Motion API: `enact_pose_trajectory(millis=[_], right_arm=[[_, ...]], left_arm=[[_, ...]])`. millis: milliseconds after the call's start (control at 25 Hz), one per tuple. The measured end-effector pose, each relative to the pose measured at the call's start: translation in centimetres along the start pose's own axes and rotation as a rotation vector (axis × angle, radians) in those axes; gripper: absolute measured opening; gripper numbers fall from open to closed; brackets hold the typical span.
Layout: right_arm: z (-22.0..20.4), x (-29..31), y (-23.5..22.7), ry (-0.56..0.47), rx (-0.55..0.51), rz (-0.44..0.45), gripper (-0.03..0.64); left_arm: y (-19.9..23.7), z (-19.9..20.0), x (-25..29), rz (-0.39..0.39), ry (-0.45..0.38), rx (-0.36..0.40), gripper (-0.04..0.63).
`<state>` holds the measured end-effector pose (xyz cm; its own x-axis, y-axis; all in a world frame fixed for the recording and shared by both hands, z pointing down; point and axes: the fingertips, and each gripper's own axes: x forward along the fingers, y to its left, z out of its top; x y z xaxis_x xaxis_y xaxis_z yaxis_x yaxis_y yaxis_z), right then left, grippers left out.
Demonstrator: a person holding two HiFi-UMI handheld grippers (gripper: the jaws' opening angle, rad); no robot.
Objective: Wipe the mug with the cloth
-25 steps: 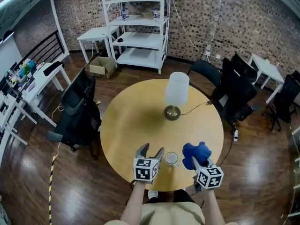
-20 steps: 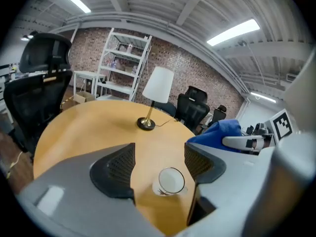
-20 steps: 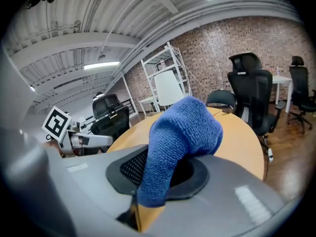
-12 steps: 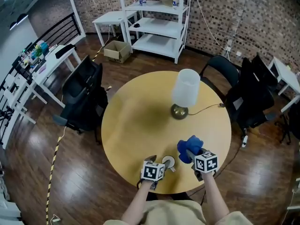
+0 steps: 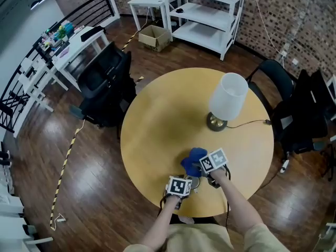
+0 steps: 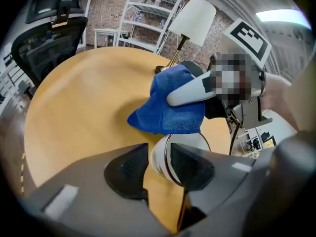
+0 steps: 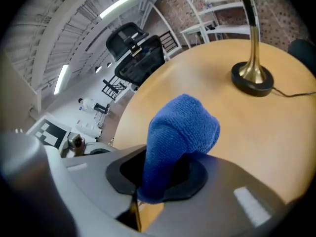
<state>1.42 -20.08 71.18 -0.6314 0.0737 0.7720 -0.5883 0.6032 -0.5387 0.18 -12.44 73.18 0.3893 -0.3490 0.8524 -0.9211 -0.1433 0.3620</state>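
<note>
A white mug [image 6: 186, 141] stands near the front edge of the round wooden table [image 5: 157, 125]. My left gripper [image 6: 159, 169] has just been closing and now pinches the mug's wall, one pad outside and one inside the rim. In the head view the mug [image 5: 195, 181] peeks out beside the left gripper [image 5: 189, 183]. My right gripper [image 7: 160, 177] is shut on a bunched blue cloth [image 7: 180, 132]. The cloth [image 6: 170, 107] hangs just above the far side of the mug's rim; whether it touches I cannot tell. The right gripper [image 5: 199, 165] points left with the cloth [image 5: 192, 159] at its tip.
A lamp [image 5: 227, 101] with a white shade and brass base [image 7: 252, 78] stands on the table's far right, its cord trailing right. Black office chairs [image 5: 107, 83] ring the table. White shelving [image 5: 210, 14] stands at the back.
Both grippers have dropped to the mug. The left jaws, open a second ago, have narrowed onto the mug's wall. The right gripper has carried the cloth left, over the mug.
</note>
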Motion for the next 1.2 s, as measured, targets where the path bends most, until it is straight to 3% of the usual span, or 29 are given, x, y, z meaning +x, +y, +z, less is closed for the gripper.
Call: enact_pose_trajectory(millis=[120, 200, 480, 1000, 1200], right_arm=[[-1.3, 2.5, 0.7, 0.110, -0.005, 0.053, 0.078], [-2.5, 3.4, 0.9, 0.163, 0.001, 0.069, 0.078], [-3.3, 3.9, 0.1, 0.107, 0.119, 0.130, 0.074], [-7.9, 1.0, -2.0, 0.002, 0.224, 0.052, 0.064], [-10.3, 0.3, -0.9, -0.077, 0.260, 0.076, 0.063]], left_arm=[[0.6, 0.5, 0.7, 0.077, -0.017, 0.020, 0.071], [0.7, 1.1, 0.3, 0.139, -0.041, 0.086, 0.054], [0.6, 0.7, 0.7, 0.265, -0.066, 0.160, 0.046], [0.7, 0.7, 0.7, 0.261, -0.055, 0.139, 0.051], [0.7, 0.6, 0.7, 0.265, -0.061, 0.146, 0.051]])
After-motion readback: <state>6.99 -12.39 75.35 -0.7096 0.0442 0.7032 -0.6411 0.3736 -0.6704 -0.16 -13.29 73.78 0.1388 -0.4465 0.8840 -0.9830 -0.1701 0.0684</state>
